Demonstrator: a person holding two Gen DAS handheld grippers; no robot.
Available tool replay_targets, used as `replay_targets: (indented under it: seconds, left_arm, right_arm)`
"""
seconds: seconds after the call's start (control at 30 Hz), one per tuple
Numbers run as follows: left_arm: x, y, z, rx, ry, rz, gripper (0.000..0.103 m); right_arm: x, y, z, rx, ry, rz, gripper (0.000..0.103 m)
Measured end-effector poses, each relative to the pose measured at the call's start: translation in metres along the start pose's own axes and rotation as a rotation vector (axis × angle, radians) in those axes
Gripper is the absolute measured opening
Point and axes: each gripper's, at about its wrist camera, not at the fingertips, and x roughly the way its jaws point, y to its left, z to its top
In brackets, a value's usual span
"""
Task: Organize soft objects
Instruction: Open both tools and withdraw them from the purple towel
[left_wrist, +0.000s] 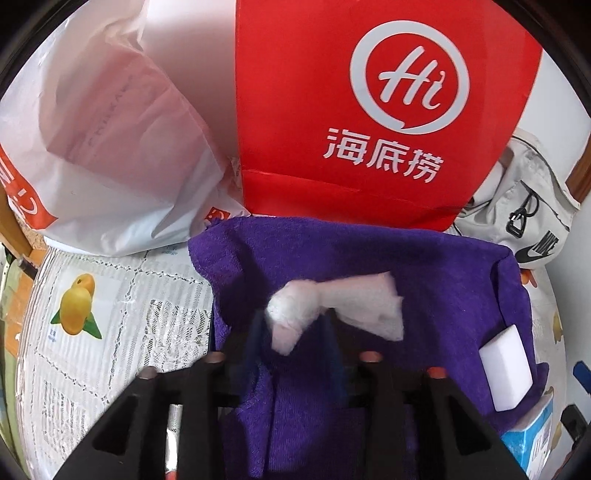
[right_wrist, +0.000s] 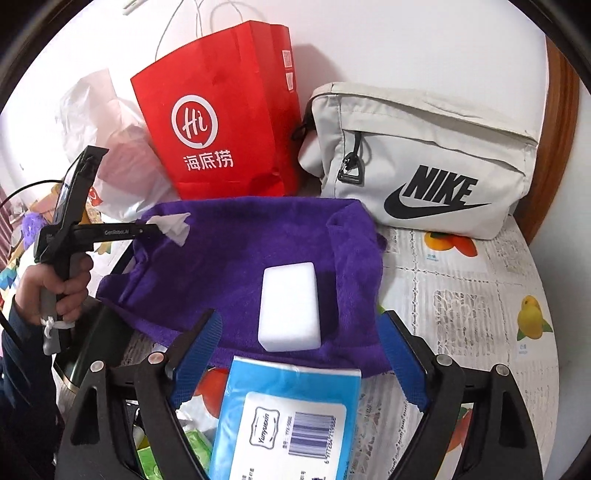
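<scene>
A purple towel (left_wrist: 424, 266) (right_wrist: 236, 243) lies spread on the table. My left gripper (left_wrist: 295, 325) is shut on a crumpled white tissue (left_wrist: 332, 302) and holds it just above the towel; from the right wrist view it shows at the towel's far left (right_wrist: 173, 225). A white sponge block (right_wrist: 290, 306) (left_wrist: 508, 373) rests on the towel. My right gripper (right_wrist: 301, 354) is open, its blue pads on either side of a blue tissue pack (right_wrist: 288, 417) (left_wrist: 532, 439) at the towel's near edge, not touching it.
A red paper bag (right_wrist: 221, 129) (left_wrist: 369, 110), a white plastic bag (left_wrist: 110, 129) (right_wrist: 110, 140) and a grey Nike pouch (right_wrist: 424, 158) (left_wrist: 528, 218) stand along the wall behind the towel. A lace fruit-print tablecloth (right_wrist: 461, 295) (left_wrist: 110, 314) covers the table. Green packets (right_wrist: 195, 443) lie below my right gripper.
</scene>
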Motion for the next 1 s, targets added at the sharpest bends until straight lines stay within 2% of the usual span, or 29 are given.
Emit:
replay_targets:
  seconds: [0.03,0.07,0.3,0.37,0.43,0.63,0.87,0.93,1.0]
  left_arm:
    - [-0.001,-0.001,-0.001,0.002,-0.003,-0.001,0.051]
    - [-0.003,-0.002,-0.001,0.009,-0.007,-0.002,0.056]
    - [-0.027,-0.002,-0.008,0.012,-0.029,-0.002,0.056]
    - [-0.044,-0.003,-0.017,0.044,-0.07,-0.017,0.056]
    - [-0.057,-0.003,-0.024,0.056,-0.074,-0.031,0.056]
    - [-0.098,0.014,-0.06,0.036,-0.062,-0.073,0.056]
    - [-0.13,0.03,-0.113,0.01,-0.044,-0.088,0.056]
    - [-0.142,0.036,-0.13,0.006,-0.052,-0.091,0.056]
    - [-0.151,0.039,-0.142,0.005,-0.057,-0.086,0.056]
  right_arm:
    - [0.0,0.0,-0.001,0.001,0.004,-0.006,0.086]
    - [0.0,0.001,-0.002,0.0,0.011,-0.009,0.086]
    - [-0.009,0.011,-0.015,-0.007,0.044,-0.026,0.086]
    - [-0.017,0.017,-0.022,-0.007,0.042,-0.015,0.086]
    - [-0.025,0.025,-0.028,-0.01,0.045,0.008,0.086]
    - [-0.056,0.053,-0.058,-0.033,0.045,0.037,0.086]
    - [-0.09,0.073,-0.104,-0.06,0.048,0.033,0.084]
    - [-0.098,0.075,-0.118,-0.077,0.058,0.023,0.081]
    - [-0.103,0.077,-0.131,-0.106,0.076,0.016,0.071]
